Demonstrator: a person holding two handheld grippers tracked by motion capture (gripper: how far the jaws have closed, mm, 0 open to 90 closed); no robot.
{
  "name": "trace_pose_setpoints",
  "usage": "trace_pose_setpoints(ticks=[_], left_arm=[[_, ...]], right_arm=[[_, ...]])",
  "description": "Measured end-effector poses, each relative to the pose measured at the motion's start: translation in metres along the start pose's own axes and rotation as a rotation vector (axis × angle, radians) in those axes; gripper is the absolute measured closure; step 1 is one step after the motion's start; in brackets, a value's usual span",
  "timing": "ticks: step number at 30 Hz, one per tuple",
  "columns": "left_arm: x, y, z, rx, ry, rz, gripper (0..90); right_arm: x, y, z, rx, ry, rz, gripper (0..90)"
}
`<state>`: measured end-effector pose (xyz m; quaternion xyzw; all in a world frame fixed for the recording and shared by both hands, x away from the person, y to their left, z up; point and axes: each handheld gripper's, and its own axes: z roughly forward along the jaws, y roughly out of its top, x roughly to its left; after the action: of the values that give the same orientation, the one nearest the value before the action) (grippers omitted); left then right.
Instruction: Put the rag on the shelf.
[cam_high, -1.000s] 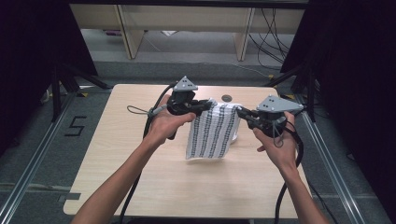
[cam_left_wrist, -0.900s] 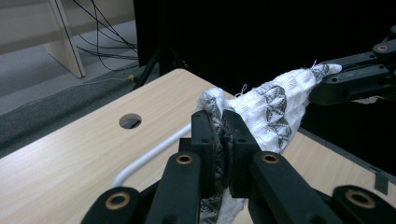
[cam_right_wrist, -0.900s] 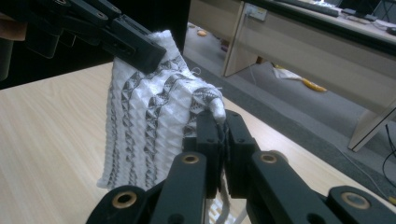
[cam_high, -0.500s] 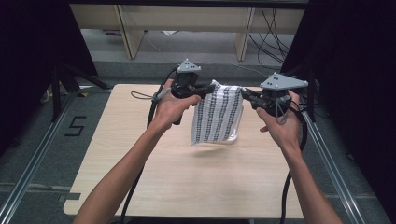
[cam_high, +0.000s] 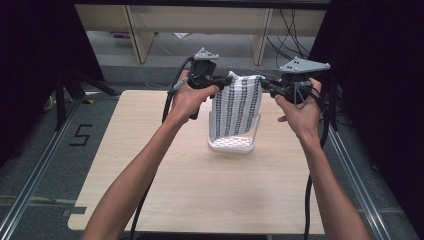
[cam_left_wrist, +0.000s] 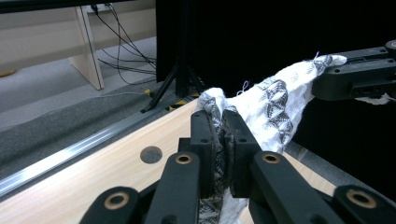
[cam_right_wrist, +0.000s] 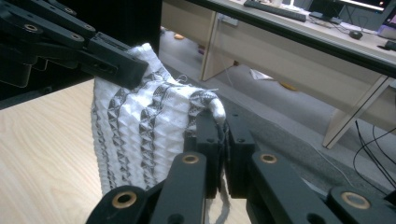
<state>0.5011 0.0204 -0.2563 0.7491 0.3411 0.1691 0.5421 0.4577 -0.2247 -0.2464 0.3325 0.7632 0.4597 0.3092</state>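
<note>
Your left gripper (cam_high: 224, 80) fingers clamp the cloth's (cam_high: 235, 107) left top corner, right gripper (cam_high: 265, 86) fingers clamp the right. Cloth hangs spread above surface (cam_high: 150, 165) centre, lower edge folded on it. Lift done; laying flat/folding prob. left.

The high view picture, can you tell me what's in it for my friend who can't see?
Two hands hold a white cloth with dark stripes up above a wooden table, the left gripper and right gripper each pinching a top corner. The cloth's bottom edge rests folded on the table.
</note>
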Motion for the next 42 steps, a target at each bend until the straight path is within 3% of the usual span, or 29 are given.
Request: trace_pose_setpoints(ticks=[6, 12, 13, 18, 28, 33, 36, 40, 42], left_arm=[[0.007, 0.012, 0.007, -0.015, 0.005, -0.004, 83.4], [0.018, 0.018, 0.023, -0.016, 0.021, -0.021, 83.1], [0.02, 0.018, 0.024, -0.018, 0.022, -0.026, 83.0], [0.026, 0.022, 0.034, -0.015, 0.043, -0.043, 82.6], [0.039, 0.009, 0.062, 0.014, 0.068, -0.065, 81.9], [0.047, 0.003, 0.071, 0.049, 0.096, -0.053, 80.4], [0.052, -0.003, 0.074, 0.078, 0.107, -0.05, 79.2], [0.056, -0.01, 0.078, 0.079, 0.1, -0.07, 78.2], [0.06, -0.019, 0.084, 0.093, 0.096, -0.083, 77.1]], right_arm=[[-0.01, 0.011, 0.008, -0.01, -0.025, 0.015, 87.3], [-0.023, 0.017, 0.022, 0.017, -0.04, 0.033, 87.2], [-0.023, 0.018, 0.024, 0.025, -0.037, 0.059, 87.3], [-0.033, 0.018, 0.036, 0.037, -0.047, 0.084, 87.2], [-0.044, 0.003, 0.067, 0.09, -0.077, 0.14, 87.2], [-0.046, -0.003, 0.081, 0.115, -0.08, 0.17, 87.0], [-0.043, -0.008, 0.092, 0.136, -0.084, 0.167, 86.9], [-0.043, -0.014, 0.099, 0.165, -0.084, 0.169, 86.7], [-0.044, -0.021, 0.105, 0.184, -0.072, 0.216, 86.7]])
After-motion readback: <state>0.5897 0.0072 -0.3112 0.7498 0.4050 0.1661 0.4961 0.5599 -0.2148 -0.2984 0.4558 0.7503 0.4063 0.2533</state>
